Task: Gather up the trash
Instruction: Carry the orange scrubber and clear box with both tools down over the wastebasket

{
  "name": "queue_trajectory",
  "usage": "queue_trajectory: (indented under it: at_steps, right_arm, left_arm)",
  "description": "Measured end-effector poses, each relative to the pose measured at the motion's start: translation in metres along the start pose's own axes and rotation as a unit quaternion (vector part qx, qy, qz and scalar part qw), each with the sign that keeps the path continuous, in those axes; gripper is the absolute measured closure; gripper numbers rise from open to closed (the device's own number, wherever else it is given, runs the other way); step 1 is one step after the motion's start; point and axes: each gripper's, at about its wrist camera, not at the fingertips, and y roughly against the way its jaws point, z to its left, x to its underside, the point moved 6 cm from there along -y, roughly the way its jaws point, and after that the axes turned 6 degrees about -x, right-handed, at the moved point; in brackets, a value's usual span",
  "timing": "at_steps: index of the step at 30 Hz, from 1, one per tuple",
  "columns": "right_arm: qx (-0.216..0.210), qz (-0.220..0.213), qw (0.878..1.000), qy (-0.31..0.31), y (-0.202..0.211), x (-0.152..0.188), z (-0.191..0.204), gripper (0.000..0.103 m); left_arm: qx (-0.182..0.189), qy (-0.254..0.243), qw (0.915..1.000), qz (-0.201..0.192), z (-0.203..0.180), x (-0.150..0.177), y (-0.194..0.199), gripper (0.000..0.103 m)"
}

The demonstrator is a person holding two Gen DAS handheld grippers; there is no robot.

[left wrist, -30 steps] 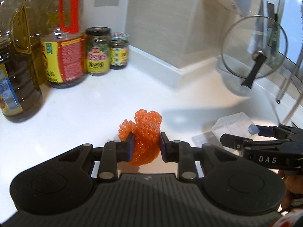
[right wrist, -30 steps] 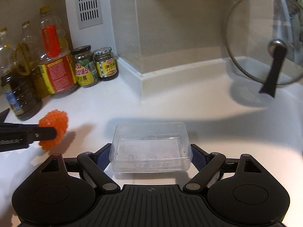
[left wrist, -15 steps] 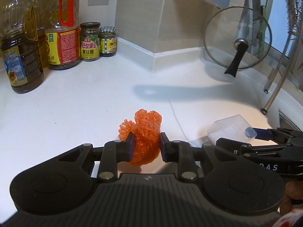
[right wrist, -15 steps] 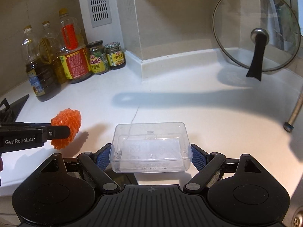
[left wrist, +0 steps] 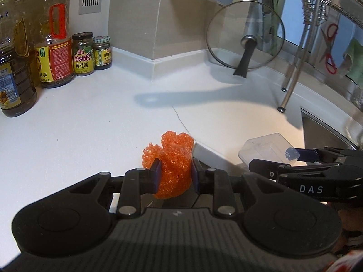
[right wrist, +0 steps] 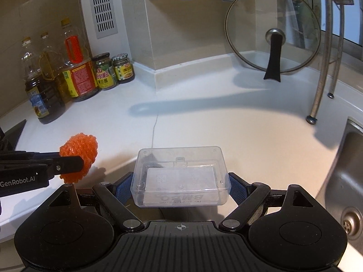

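Both loads have drawn back past the surface's front edge: our left hand-held gripper (left wrist: 174, 176) clamps the orange mesh wad (left wrist: 173, 161), our right hand-held gripper (right wrist: 180, 187) the clear plastic box (right wrist: 181, 176). Binning remains.

White counter (right wrist: 204, 117), beige tiled wall (right wrist: 186, 34) — window (left wrist: 292, 22) perhaps at right.

Knobbly orange plastic netting (left wrist: 173, 158) is glistening; the clear plastic box (right wrist: 181, 176) is shining smooth; the white countertop (right wrist: 204, 122) is looking glossy.
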Motion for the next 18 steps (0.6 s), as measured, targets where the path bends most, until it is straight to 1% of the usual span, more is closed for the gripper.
queue_trajectory:
  at_steps: [8,15,18]
  right_arm:
    - [0.012,-0.004,1.0,-0.012,0.034,0.033,0.025,0.018]
    - [0.026,0.008,0.999,-0.029,0.056,0.064,0.028,0.018]
    - [0.022,0.018,0.999,-0.026,0.058,0.073,0.027,0.018]
  left_arm:
    - [0.021,-0.018,0.9996,-0.002,0.0,0.028,0.036,0.079]
    - [0.032,-0.037,0.9987,0.015,-0.006,0.058,0.05,0.079]
    - [0.028,-0.031,0.9988,0.026,-0.006,0.068,0.05,0.079]
